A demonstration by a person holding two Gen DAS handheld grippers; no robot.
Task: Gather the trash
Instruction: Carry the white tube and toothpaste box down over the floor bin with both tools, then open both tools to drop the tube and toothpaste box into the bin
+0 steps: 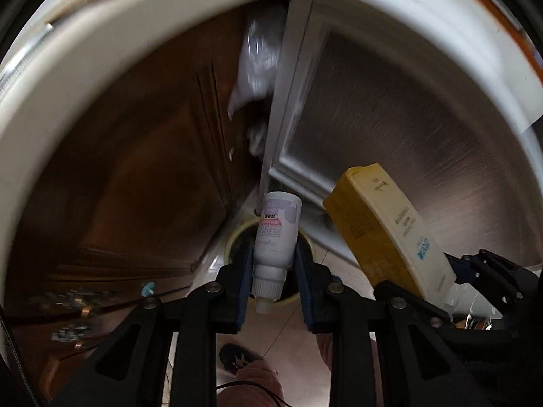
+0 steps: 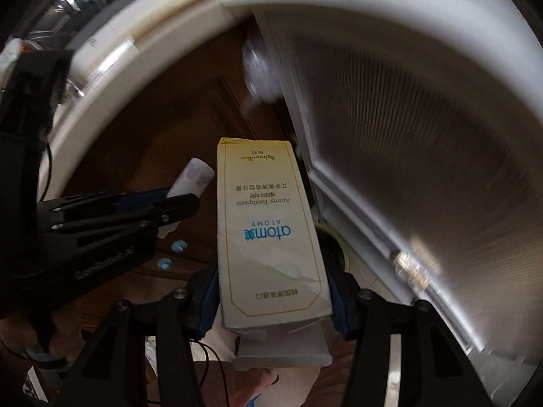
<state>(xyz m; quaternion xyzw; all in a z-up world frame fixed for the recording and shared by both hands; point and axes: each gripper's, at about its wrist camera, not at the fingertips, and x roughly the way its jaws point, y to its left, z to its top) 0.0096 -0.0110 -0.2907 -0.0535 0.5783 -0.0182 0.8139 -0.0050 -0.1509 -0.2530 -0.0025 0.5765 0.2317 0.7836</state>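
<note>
We carry two pieces of trash above the bin (image 1: 237, 237) on the floor: our left gripper (image 1: 274, 273) clamps a small white bottle (image 1: 276, 237), our right gripper (image 2: 275, 300) grips a toothpaste box (image 2: 268, 237). Both are picked up; dropping them in remains.

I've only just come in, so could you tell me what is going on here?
A person is collecting trash with a gripper in each hand. The left gripper is shut on a small white bottle, held cap-end toward the camera. The right gripper is shut on a yellow-and-white toothpaste box. Both point down toward a round, yellow-rimmed bin on the floor. Neither item has been dropped yet.
</note>
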